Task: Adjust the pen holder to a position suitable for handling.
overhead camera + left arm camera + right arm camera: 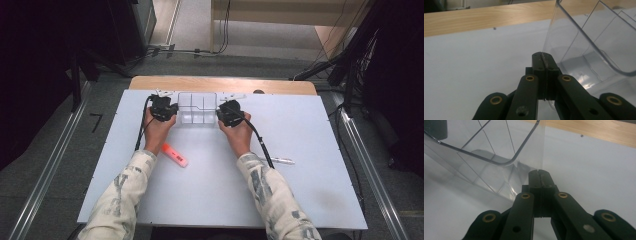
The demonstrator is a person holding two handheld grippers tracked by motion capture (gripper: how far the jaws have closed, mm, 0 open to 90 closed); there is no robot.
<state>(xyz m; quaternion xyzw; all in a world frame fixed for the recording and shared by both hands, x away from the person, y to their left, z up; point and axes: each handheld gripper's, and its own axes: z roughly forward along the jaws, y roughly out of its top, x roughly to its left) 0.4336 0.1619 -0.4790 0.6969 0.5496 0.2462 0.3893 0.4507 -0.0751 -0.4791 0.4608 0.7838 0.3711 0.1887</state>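
A clear plastic box with dividers stands at the far middle of the white table top. My left gripper is at the box's left end and my right gripper at its right end, each held in a hand. In the left gripper view my jaws are shut, their tips against the corner of the clear box. The right gripper view has my jaws shut too, tips at the box corner. I cannot tell whether a wall is pinched.
An orange marker lies near the left forearm. A thin clear pen rests right of the right forearm. A wooden strip runs along the table's far edge. Cables trail from both grippers.
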